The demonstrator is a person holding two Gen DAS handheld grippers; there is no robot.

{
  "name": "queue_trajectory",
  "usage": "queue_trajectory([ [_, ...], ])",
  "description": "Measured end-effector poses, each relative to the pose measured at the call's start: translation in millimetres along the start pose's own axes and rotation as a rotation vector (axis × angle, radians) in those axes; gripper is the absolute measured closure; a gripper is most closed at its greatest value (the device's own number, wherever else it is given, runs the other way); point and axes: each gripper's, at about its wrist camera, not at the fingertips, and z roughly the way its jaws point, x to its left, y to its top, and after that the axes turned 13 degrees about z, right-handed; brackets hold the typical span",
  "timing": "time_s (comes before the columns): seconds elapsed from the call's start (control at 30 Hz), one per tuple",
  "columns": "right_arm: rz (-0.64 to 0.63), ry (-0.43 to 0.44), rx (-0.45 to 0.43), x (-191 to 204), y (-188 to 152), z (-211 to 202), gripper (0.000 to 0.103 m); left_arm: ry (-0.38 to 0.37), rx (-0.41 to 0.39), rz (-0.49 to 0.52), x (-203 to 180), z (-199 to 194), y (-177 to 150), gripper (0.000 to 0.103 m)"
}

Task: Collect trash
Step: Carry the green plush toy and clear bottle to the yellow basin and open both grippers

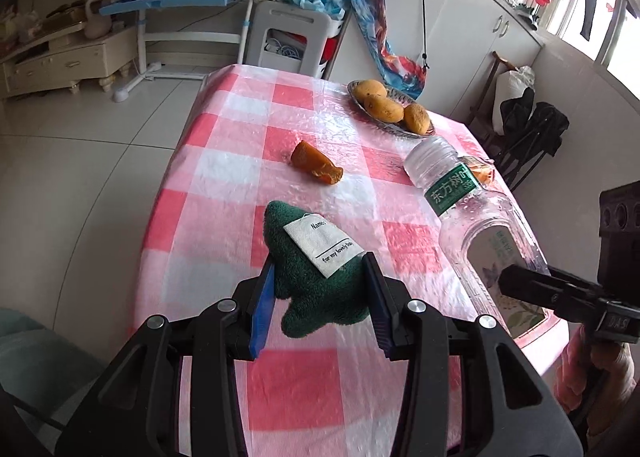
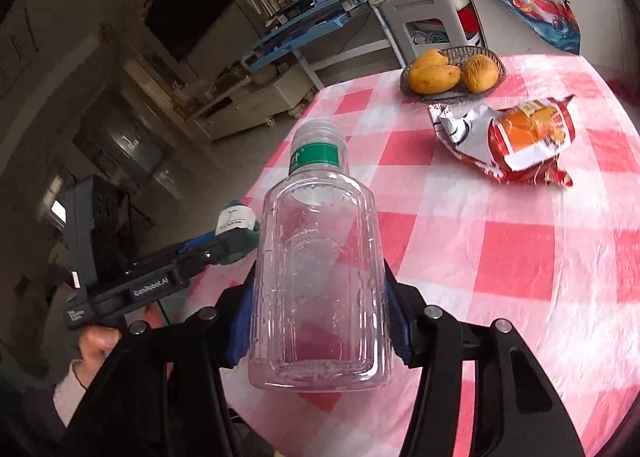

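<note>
In the left wrist view the surface (image 1: pixel 248 129) fills the middle of the frame. A basket of mangoes (image 1: pixel 390 107) sits at its far right, a peel piece (image 1: pixel 316 165) near the centre. The cloth (image 1: pixel 316 277) lies low centre between the left tool (image 1: pixel 320 297) fingers; the bottle (image 1: pixel 472 225) slants at right, with the wrapper (image 2: pixel 516 141) behind it.

clear glossy plastic bottle (image 2: pixel 316 269); fuzzy matt green cloth (image 1: pixel 316 285); shiny crinkled plastic table cover (image 1: pixel 224 177); glossy foil wrapper (image 2: pixel 508 141).

left hand-held gripper (image 1: pixel 320 297) clamped, right hand-held gripper (image 2: pixel 320 297) clamped, both angled downward
</note>
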Motion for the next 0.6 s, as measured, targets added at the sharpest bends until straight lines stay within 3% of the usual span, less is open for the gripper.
queue_trajectory([
  [0.2, 0.029, 0.045, -0.012, 11, -33, -20, 0.049, 0.003, -0.026, 0.015, -12, -27, -30, 0.063],
  [0.6, 0.012, -0.027, 0.027, 28, -133, -57, 0.049, -0.007, 0.000, 0.022, -32, -65, -86, 0.063],
])
